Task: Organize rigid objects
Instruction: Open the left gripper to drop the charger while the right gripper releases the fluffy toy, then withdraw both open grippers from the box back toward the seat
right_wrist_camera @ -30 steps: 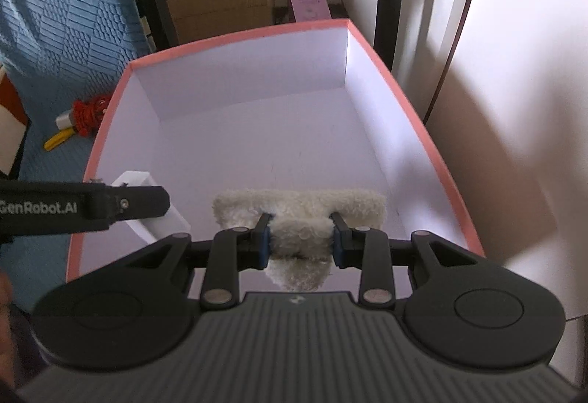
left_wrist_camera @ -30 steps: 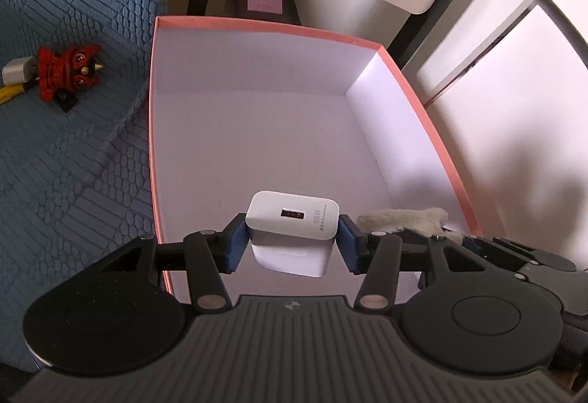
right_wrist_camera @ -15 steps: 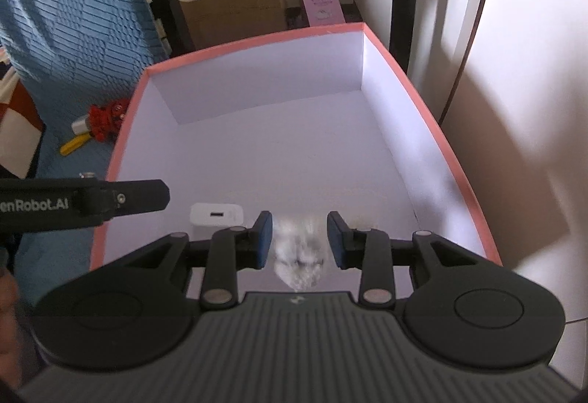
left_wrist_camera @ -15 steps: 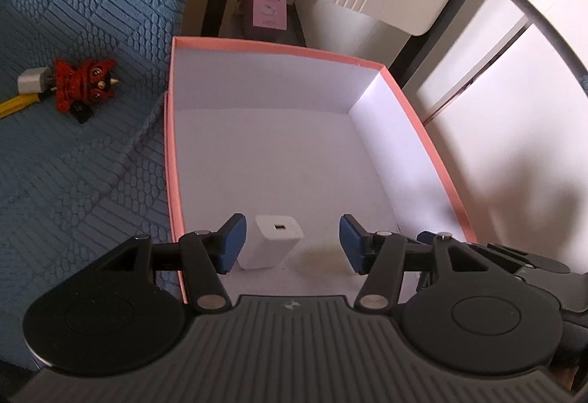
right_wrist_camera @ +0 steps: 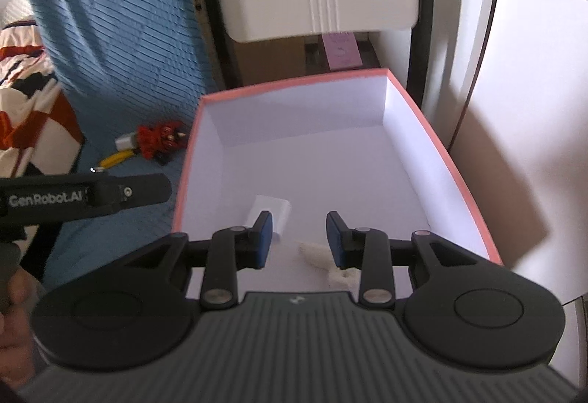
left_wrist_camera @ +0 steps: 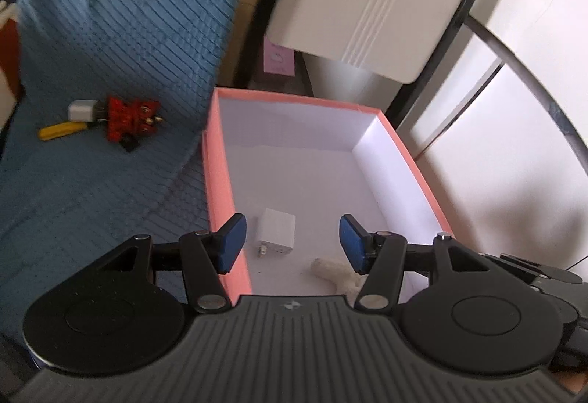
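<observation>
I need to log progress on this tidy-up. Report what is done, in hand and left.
Done: the white charger and a fluffy white piece lie inside the pink box. In hand: nothing; the left hand-held gripper and right hand-held gripper are both open. Left: the red toy, small white plug and yellow item on the blue cover.

Smooth matt cardboard box (left_wrist_camera: pixel 219 182), glossy plastic charger (left_wrist_camera: pixel 276 229), seemingly fluffy toy (left_wrist_camera: pixel 336 269).

one pink box (left_wrist_camera: pixel 220 182) – inside it one white charger (left_wrist_camera: pixel 275 232) and one fuzzy white piece (left_wrist_camera: pixel 338 272). upper left: one red toy (left_wrist_camera: pixel 130 118), one yellow stick (left_wrist_camera: pixel 60 130), one small white plug (left_wrist_camera: pixel 81 109).
</observation>
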Demonstrator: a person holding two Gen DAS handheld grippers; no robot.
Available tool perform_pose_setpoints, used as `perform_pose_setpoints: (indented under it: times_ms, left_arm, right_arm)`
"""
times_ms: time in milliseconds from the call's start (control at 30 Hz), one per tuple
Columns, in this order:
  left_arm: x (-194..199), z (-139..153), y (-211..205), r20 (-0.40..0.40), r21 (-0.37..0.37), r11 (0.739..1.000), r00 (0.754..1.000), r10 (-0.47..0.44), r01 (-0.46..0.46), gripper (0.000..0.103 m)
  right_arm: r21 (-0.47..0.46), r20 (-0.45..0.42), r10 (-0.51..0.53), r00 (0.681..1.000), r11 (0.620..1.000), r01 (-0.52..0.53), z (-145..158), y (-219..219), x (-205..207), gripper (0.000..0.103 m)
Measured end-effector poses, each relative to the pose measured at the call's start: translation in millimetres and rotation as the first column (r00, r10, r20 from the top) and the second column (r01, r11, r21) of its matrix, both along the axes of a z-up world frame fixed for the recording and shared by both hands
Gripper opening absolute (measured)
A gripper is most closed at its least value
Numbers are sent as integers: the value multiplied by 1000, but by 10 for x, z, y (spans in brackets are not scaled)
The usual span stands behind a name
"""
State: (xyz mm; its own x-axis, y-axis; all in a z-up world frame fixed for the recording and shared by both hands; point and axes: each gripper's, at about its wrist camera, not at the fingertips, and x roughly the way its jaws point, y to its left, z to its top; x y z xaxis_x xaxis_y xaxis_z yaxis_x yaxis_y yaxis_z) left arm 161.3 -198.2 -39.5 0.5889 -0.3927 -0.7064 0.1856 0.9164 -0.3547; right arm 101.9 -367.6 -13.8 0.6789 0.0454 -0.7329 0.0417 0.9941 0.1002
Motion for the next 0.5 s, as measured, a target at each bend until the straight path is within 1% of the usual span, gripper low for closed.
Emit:
perform_pose_setpoints:
  times_ms: [100, 200, 267, 333, 367, 500]
  left_arm:
    - [-137, 121, 141, 30, 10, 1000, 999, 14, -14, 62]
    - [-340, 289, 263, 95, 55, 998, 995, 17, -22, 62]
    - [-438, 373, 369, 115, 43, 999, 993, 27, -32, 62]
    - [-562, 457, 493, 138, 31, 998, 989, 47, -52, 62]
    - [-604, 488, 544, 143, 29, 998, 988, 50, -55, 62]
    - [-795, 579, 761, 164, 34, 997, 985, 57, -63, 62]
  right_arm:
    - [5, 27, 5, 1000, 1000, -5, 120, 100, -119, 36]
    - [0, 60, 27, 998, 1000, -27, 243, 231, -252, 36]
    - [-16, 75, 50, 996, 999, -49, 312, 330, -336, 36]
    - [-68, 90, 78, 993, 995, -72, 378, 447, -416, 36]
    - [-76, 99, 91, 991, 994, -84, 415, 493, -460, 36]
    - [-46, 124, 129, 984, 991, -124, 523, 635, -642, 36]
